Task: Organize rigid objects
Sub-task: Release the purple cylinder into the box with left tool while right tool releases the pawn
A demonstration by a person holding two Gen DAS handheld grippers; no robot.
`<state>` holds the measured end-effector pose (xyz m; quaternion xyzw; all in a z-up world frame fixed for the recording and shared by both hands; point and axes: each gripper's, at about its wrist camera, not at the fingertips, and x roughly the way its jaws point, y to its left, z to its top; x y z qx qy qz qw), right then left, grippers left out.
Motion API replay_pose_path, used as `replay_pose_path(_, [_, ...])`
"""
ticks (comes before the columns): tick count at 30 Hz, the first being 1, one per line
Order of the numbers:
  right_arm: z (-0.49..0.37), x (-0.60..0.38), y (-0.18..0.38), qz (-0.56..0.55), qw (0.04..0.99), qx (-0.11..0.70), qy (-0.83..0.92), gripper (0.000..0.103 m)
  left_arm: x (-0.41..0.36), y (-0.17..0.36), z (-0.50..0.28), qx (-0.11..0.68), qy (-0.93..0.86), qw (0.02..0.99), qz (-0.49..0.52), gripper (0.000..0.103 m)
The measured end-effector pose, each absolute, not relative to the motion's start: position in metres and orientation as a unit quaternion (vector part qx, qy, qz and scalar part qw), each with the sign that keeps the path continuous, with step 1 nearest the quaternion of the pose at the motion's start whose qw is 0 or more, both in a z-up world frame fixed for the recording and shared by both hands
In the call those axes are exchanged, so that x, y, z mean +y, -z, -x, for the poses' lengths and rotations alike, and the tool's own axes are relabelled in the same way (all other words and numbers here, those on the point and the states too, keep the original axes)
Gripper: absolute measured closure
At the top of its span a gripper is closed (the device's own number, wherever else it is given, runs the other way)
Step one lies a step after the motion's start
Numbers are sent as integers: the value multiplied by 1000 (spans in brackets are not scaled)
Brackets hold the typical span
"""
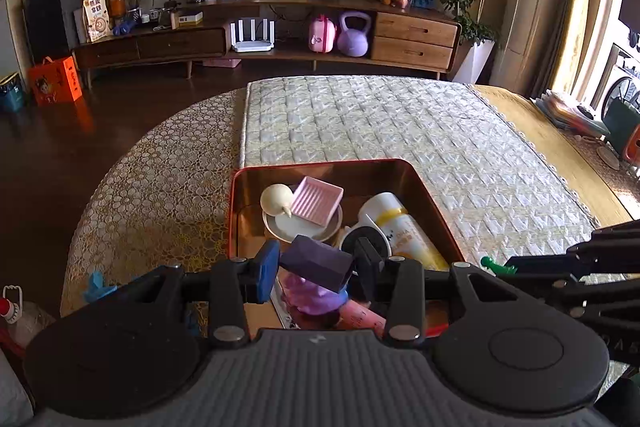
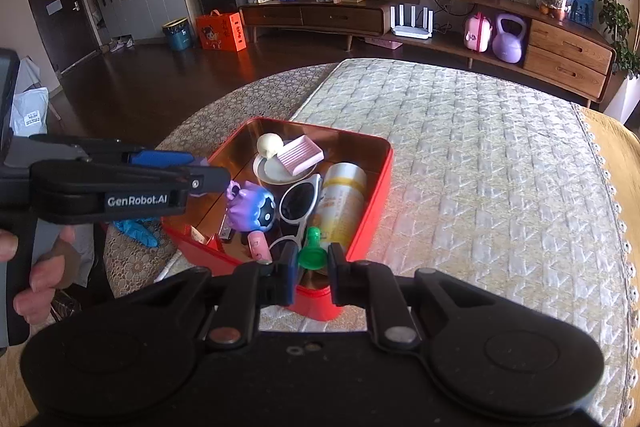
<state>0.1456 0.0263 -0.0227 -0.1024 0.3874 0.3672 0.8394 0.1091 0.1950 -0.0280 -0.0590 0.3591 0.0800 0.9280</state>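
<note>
A red tin box (image 1: 236,203) (image 2: 376,187) stands on the quilted table cover. My left gripper (image 1: 316,265) (image 2: 200,179) is shut on a dark purple block (image 1: 320,263) and holds it above the box's near left part. My right gripper (image 2: 312,259) is shut on a small green pawn-shaped piece (image 2: 312,249) over the box's near edge; its tip shows in the left wrist view too (image 1: 494,264). Inside lie a pink ridged tray (image 1: 316,201) on a white dish, a cream ball (image 2: 270,145), a yellow-white bottle (image 2: 344,199), white sunglasses (image 2: 298,205) and a purple toy figure (image 2: 250,207).
A blue glove (image 2: 136,227) lies on the lace cloth left of the box. The quilted cover (image 2: 480,167) stretches right and far of the box. A person's hand (image 2: 36,279) holds the left gripper's handle. A wooden sideboard (image 1: 280,35) lines the far wall.
</note>
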Motion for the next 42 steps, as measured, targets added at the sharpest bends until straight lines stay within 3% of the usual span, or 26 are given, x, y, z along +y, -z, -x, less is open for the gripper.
replay_pose_path(15, [-160, 75, 55, 136, 830, 394, -371, 88, 212, 64, -180, 378, -95, 920, 53, 63])
replay_pose_path(33, [-157, 85, 67, 138, 821, 406, -377, 88, 215, 86, -183, 404, -82, 908, 75, 62])
replay_pose_path(39, [-157, 78, 67, 119, 823, 413, -372, 81, 220, 86, -177, 407, -87, 904, 96, 62])
replay_pose_path(40, [-157, 77, 66, 115, 823, 414, -372, 80, 220, 86, -176, 407, -88, 904, 98, 61])
replay_pose_path(42, [-156, 74, 64, 109, 822, 415, -374, 77, 220, 85, -172, 402, -90, 906, 98, 47])
